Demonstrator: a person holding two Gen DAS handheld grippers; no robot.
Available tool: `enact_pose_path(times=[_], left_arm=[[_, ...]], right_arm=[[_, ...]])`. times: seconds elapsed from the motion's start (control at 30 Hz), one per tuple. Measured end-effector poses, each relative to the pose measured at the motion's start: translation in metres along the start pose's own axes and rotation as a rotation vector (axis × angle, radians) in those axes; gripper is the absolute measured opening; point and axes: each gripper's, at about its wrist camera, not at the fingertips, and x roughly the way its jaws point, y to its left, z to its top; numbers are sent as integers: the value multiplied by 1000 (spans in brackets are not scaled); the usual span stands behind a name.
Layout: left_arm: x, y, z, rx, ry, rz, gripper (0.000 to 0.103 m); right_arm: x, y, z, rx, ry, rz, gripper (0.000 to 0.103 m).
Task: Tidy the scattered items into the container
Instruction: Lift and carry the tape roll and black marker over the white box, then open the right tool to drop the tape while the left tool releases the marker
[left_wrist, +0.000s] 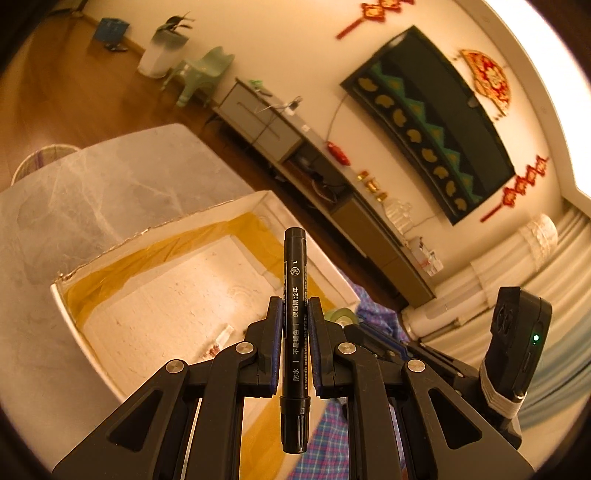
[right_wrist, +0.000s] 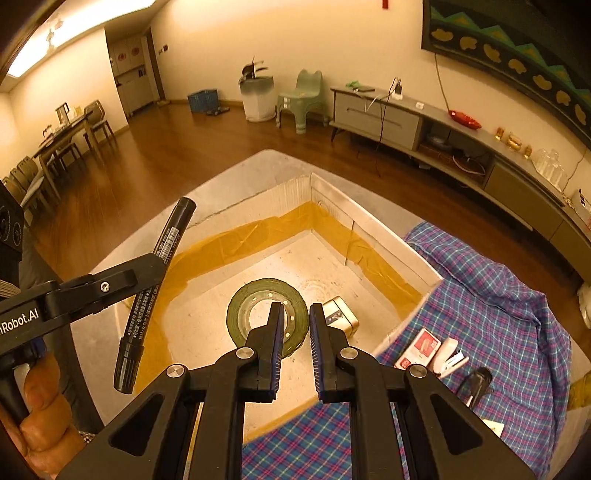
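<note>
Left gripper (left_wrist: 295, 317) clamps black marker (left_wrist: 294, 295) above white box (right_wrist: 388, 236); right gripper (right_wrist: 296, 321) empty, jaws slightly apart, over tape roll (right_wrist: 240, 306) inside.

black hand-held gripper (right_wrist: 296, 325), silver pivot screws, blue ribbed pads (right_wrist: 277, 347).

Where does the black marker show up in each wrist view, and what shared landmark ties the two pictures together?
Left wrist: black marker stands upright at centre, clamped between the left gripper fingers.
Right wrist: it slants at the left edge, held by the left gripper over the box rim.
Shared landmark: the white box with yellow tape inside.
</note>
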Motion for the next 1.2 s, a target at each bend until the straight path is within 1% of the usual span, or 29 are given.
enact_pose_path(times=[0.13,0.23,0.33,0.47,0.57,0.63,0.73,0.9,1.0,1.03,1.1,1.13,1.2], left_arm=[[19,10,7,-20,22,42,13],[31,14,10,-39,46,49,13],[46,19,12,-67,89,72,13],[69,26,13,-124,152,84,13],[85,31,13,-156,181,118,13],[94,35,15,-175,183,160,14],[102,41,17,-200,186,204,14],[109,51,20,-210,195,226,14],[111,57,20,-227,201,227,13],[111,59,20,-241,199,225,14],[108,64,21,-270,193,216,35],[106,66,22,-282,186,209,37],[101,69,25,-294,177,193,40]], right_arm=[[20,3,14,-32,49,-23,15],[31,4,24,-52,80,-40,15],[47,4,32,-76,120,-56,15],[71,1,39,-99,182,-79,15],[89,0,45,-118,223,-103,15],[101,-1,49,-132,247,-120,15],[116,-2,55,-150,278,-142,15],[139,-2,60,-175,328,-169,15],[149,-4,63,-169,338,-183,15],[151,-6,64,-158,344,-181,16],[153,-11,64,-136,341,-187,19],[151,-13,64,-127,332,-184,21],[145,-13,64,-118,315,-173,21]])
